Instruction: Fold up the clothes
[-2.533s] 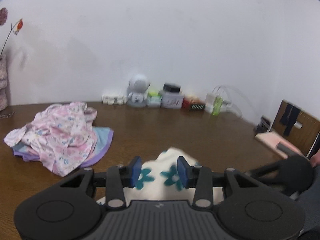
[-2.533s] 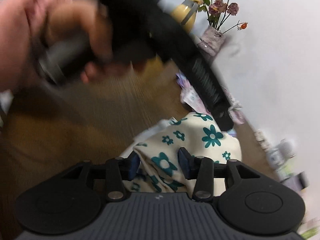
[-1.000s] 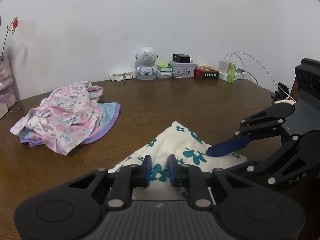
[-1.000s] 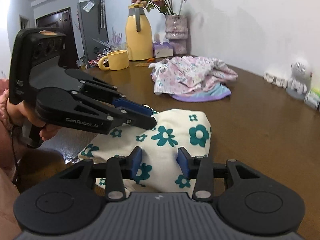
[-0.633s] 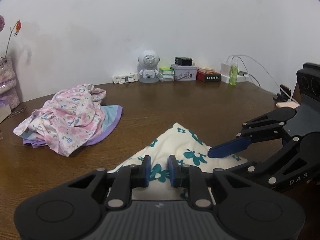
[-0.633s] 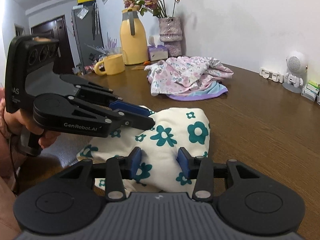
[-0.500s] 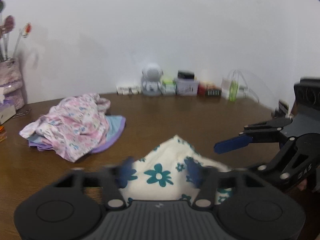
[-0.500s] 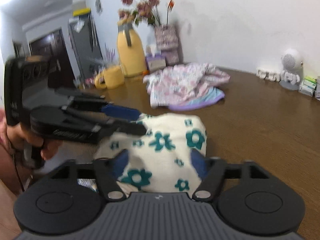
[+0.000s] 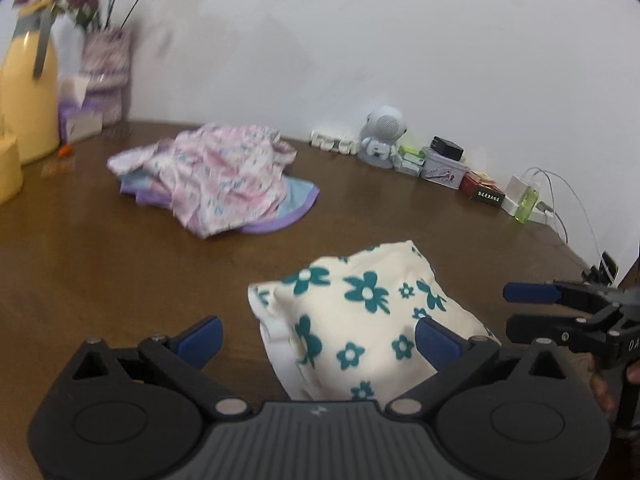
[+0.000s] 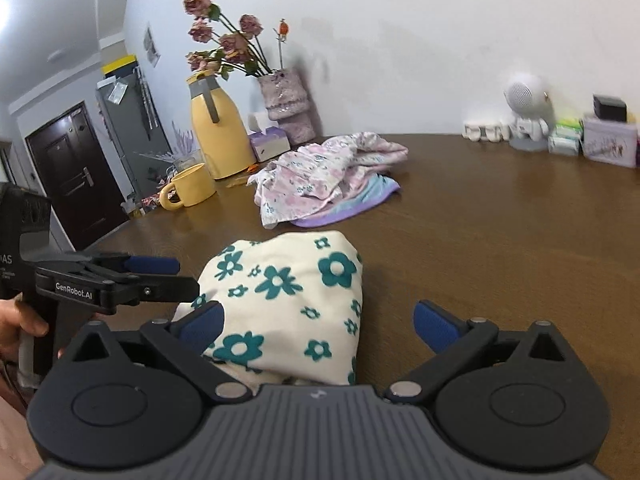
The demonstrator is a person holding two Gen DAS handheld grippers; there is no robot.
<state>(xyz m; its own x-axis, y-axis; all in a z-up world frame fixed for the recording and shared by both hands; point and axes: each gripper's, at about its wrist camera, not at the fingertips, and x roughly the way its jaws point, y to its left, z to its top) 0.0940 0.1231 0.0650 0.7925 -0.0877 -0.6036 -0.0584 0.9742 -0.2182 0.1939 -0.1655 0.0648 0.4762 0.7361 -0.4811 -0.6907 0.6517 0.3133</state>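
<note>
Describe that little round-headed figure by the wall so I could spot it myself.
Follow the brown wooden table to its far edge under the white wall, where small boxes stand in a row. At the row's left end stands the little robot figure, pale grey with a round, dotted head; its neighbours are all plain boxes.

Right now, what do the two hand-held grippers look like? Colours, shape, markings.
Both match: matte black plastic, ribbed grey centre plate, two round discs, black linkage arms with silver pivot pins, blue pads. The left hand-held gripper seen side-on carries white "GenRobot.AI" lettering on an upright black handle block. The right hand-held gripper shows partial white letters. No cables or sleeves visible.
</note>
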